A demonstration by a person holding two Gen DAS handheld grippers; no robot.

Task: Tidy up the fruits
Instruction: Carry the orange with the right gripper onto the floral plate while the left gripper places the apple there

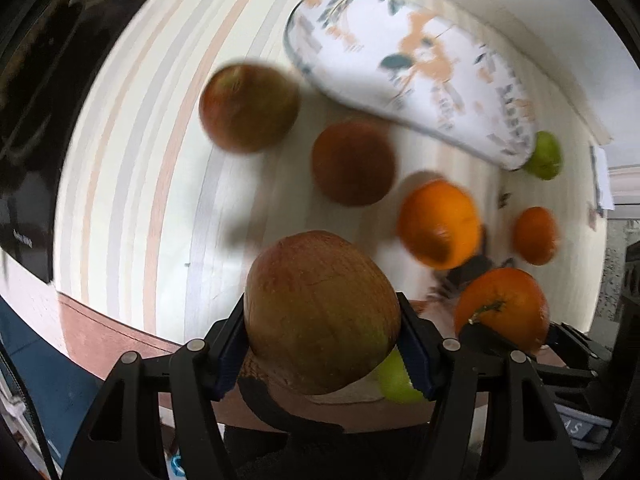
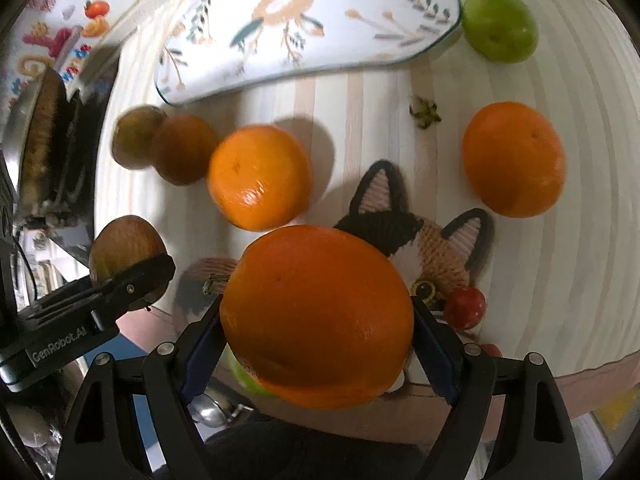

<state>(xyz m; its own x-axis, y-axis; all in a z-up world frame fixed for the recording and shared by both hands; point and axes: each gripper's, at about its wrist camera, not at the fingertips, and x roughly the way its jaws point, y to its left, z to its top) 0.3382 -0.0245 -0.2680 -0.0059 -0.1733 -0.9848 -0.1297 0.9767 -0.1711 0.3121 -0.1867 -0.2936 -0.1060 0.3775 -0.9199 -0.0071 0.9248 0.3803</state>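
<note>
Holding an apple [image 1: 322,312] in my left gripper [image 1: 322,344] and an orange [image 2: 316,316] in my right gripper [image 2: 316,344], both squeezed tight, I think the flowery plate [image 2: 192,80] comes next.

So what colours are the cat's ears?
Cat's ears: pink inside, black edges. Best seen in the right wrist view.

Left tongs [image 1: 322,344]: black angular plastic linkage, triangular cutouts, silver round rivets, blue pads [image 1: 230,354]. Right tongs [image 2: 316,340]: same black frame, silver rivets, blue pads [image 2: 436,356]. White "GenRobot.AI" lettering on left unit's side, one small screw.
</note>
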